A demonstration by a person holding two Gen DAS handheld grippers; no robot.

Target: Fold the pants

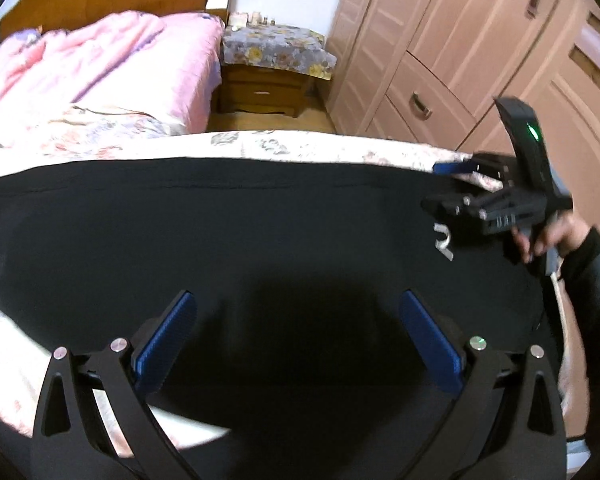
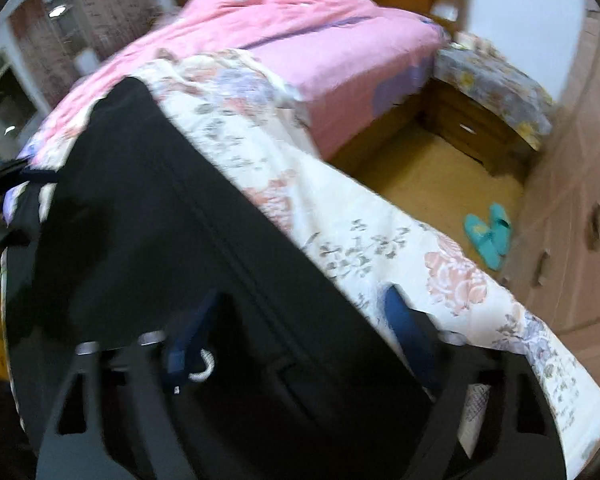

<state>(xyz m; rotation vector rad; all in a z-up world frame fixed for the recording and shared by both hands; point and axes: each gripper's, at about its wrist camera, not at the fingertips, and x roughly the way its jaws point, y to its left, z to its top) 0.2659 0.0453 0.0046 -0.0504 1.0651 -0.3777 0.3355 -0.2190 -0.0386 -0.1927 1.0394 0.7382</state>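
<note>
Black pants [image 1: 236, 236] lie spread flat across a floral bedsheet [image 1: 300, 144], with a small white logo [image 1: 444, 242] near their right end. My left gripper [image 1: 298, 300] hovers open over the near middle of the pants, nothing between its blue pads [image 1: 168, 340]. A hand [image 1: 556, 236] holds my right gripper [image 1: 432, 186] at the pants' far right corner. In the right wrist view the right gripper [image 2: 296, 320] stands open astride the pants' [image 2: 148, 200] edge, one finger over the cloth, the other over the sheet [image 2: 380, 248]. A white drawstring loop [image 2: 204, 368] lies by its left pad.
A pink quilt [image 1: 112, 60] covers the far half of the bed. Past the bed's edge stand a cloth-covered wooden nightstand [image 1: 268, 80] and a tall wardrobe [image 1: 460, 52]. Teal slippers [image 2: 488, 236] lie on the wooden floor [image 2: 428, 176].
</note>
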